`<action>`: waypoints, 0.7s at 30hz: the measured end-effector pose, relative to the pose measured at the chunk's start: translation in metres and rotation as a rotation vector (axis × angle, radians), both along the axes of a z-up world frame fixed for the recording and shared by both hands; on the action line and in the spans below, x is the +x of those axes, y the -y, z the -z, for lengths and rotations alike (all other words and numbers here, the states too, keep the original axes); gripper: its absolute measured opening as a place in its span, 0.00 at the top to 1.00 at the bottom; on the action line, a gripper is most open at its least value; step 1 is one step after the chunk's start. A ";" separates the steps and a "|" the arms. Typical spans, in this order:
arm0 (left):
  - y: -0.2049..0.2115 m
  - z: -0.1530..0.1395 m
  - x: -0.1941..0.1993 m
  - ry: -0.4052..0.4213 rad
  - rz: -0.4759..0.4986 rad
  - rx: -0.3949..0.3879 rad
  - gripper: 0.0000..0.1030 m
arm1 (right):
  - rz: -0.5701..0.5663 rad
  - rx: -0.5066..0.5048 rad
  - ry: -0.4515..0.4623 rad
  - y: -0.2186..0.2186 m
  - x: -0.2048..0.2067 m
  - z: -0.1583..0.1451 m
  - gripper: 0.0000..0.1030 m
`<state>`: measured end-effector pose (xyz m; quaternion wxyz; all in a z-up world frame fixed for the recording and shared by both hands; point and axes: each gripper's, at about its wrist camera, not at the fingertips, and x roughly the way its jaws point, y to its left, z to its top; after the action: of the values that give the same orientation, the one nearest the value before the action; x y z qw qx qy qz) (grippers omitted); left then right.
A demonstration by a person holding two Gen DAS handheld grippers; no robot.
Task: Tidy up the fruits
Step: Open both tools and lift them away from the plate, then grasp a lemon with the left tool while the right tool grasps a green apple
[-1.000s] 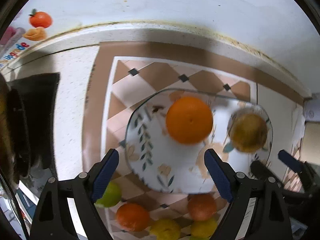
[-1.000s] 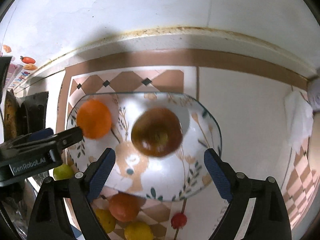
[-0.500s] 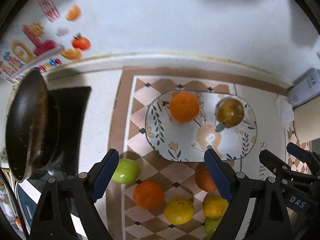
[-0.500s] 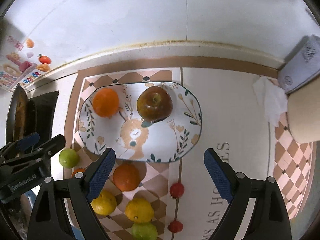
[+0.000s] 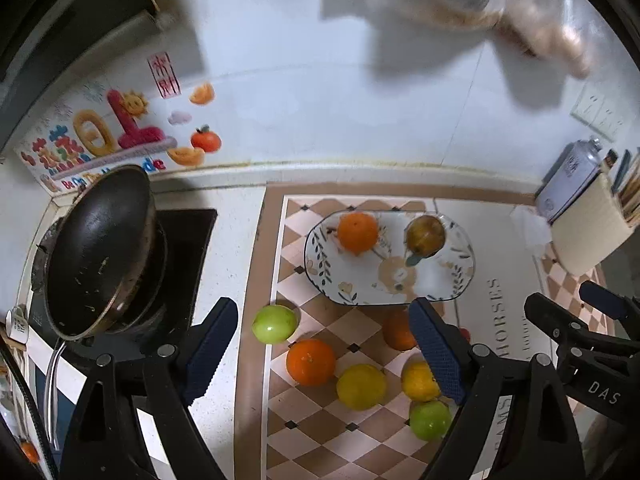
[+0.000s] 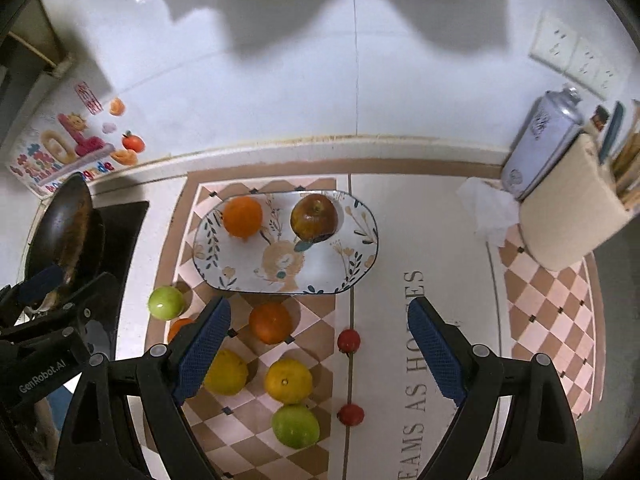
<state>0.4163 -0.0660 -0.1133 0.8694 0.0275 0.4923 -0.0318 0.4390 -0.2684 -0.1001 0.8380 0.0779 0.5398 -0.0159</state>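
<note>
Fruit lies on a kitchen counter seen from above by two hand-held grippers, both high over the surface and pointing down. An oval plate (image 6: 362,254) with a leaf and lion print sits on a checked mat (image 6: 548,304) near the wall; on it rest an orange (image 6: 242,216) at the left and a dark apple (image 6: 314,217) at the right, apart from each other. Nearer the cameras, off the plate, loose fruit is scattered on the mat — a green apple (image 6: 165,302) at the left edge, a second orange (image 6: 271,322) just below the plate, two lemons (image 6: 288,381) side by side, another green apple (image 6: 295,426) below them, and two small tomatoes (image 6: 348,340) along a seam. A further orange (image 5: 311,361) shows clearly in the left view. The left gripper (image 5: 326,354) hangs with its blue-padded jaws spread wide and nothing between them; the right gripper (image 6: 320,354) is likewise wide and empty. Left of the mat a dark wok (image 5: 100,248) sits tilted on a black hob (image 5: 192,240). At the right stand a spray can (image 6: 540,142) and a beige holder (image 6: 568,216), with a crumpled tissue (image 6: 486,210) beside them.
</note>
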 end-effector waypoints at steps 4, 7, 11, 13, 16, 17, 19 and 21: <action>-0.001 -0.017 -0.020 0.041 0.010 -0.018 0.15 | 0.009 -0.017 0.050 -0.001 -0.023 -0.023 0.10; -0.001 -0.027 -0.033 0.068 0.017 -0.025 0.15 | 0.017 -0.027 0.085 -0.003 -0.037 -0.039 0.10; -0.001 -0.029 -0.041 0.083 0.023 -0.015 0.15 | 0.030 -0.018 0.116 -0.003 -0.049 -0.050 0.10; -0.004 -0.024 -0.040 0.067 0.013 -0.015 0.15 | 0.035 -0.015 0.127 -0.004 -0.052 -0.051 0.10; -0.008 -0.012 -0.039 0.043 -0.003 -0.013 0.15 | 0.039 -0.002 0.124 -0.001 -0.055 -0.039 0.09; -0.009 -0.006 -0.037 0.022 -0.005 -0.009 0.14 | 0.037 0.005 0.106 0.000 -0.055 -0.030 0.09; -0.014 0.009 -0.032 -0.018 -0.016 -0.002 0.07 | 0.040 0.051 0.036 0.003 -0.052 -0.003 0.09; -0.018 0.024 -0.029 -0.048 -0.031 0.018 0.04 | 0.037 0.114 -0.051 0.006 -0.050 0.031 0.09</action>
<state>0.3872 -0.0485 -0.1371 0.8575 0.0268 0.5135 -0.0146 0.3895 -0.2744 -0.1312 0.8179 0.1352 0.5593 -0.0025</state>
